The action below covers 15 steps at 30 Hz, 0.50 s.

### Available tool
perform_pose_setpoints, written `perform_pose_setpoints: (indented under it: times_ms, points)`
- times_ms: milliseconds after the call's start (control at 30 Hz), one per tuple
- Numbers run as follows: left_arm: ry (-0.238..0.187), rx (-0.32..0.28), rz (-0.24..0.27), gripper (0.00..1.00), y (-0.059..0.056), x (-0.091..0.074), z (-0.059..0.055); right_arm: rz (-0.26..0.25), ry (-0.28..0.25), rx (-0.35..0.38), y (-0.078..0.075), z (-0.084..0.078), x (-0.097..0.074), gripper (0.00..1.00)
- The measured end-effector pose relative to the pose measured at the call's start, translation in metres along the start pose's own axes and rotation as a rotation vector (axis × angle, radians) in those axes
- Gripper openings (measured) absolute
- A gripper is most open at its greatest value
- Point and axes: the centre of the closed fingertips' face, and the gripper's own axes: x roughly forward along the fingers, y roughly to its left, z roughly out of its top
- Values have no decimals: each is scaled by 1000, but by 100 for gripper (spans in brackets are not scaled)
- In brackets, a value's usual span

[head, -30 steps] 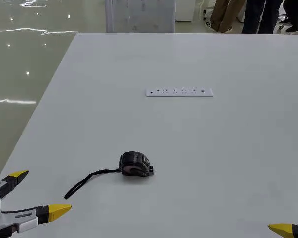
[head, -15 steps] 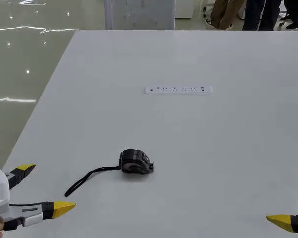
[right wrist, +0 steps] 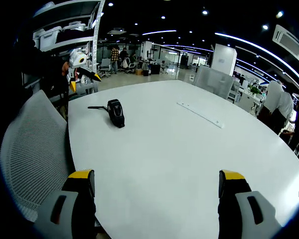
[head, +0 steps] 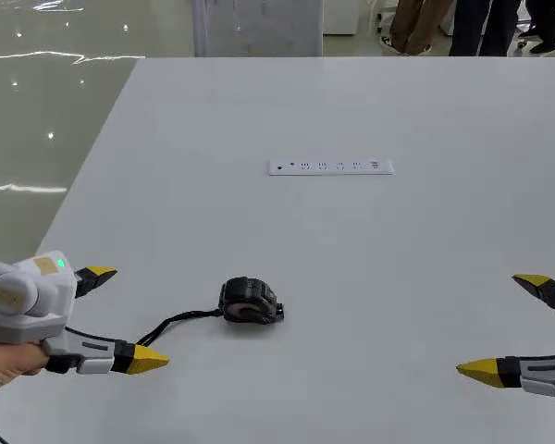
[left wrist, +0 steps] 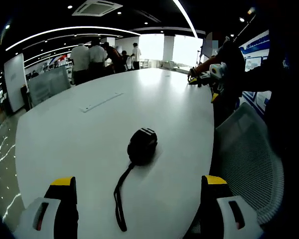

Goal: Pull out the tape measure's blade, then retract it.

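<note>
My left gripper (head: 125,316) has its jaws spread wide with nothing pinched. The right gripper (head: 504,326) is spread the same. The tape (head: 251,302) lies on the white table (head: 351,240), its blade not yet pulled out. In the head view it sits near the left gripper at its 3 o'clock, and well apart from the right gripper at its 9 o'clock. In the left gripper view it is dead ahead at 12 o'clock. Its strap (head: 171,326) trails back until the end lies between those jaws. I cannot read any writing on the case. A power strip (head: 330,166) lies beyond the tape, at 12 o'clock.
</note>
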Motion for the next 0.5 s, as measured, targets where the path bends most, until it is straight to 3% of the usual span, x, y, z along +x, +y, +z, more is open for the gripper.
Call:
perform_pose_setpoints:
  times_ms: [200, 367, 500]
  points:
    - [112, 118, -65, 100, 0, 22, 6, 44, 8, -33, 8, 10, 20, 100]
    - [123, 175, -124, 100, -2, 44, 28, 93, -1, -70, 15, 25, 45, 100]
    - [133, 210, -182, 100, -9, 60, 41, 161, 22, -148, 28, 31, 66, 100]
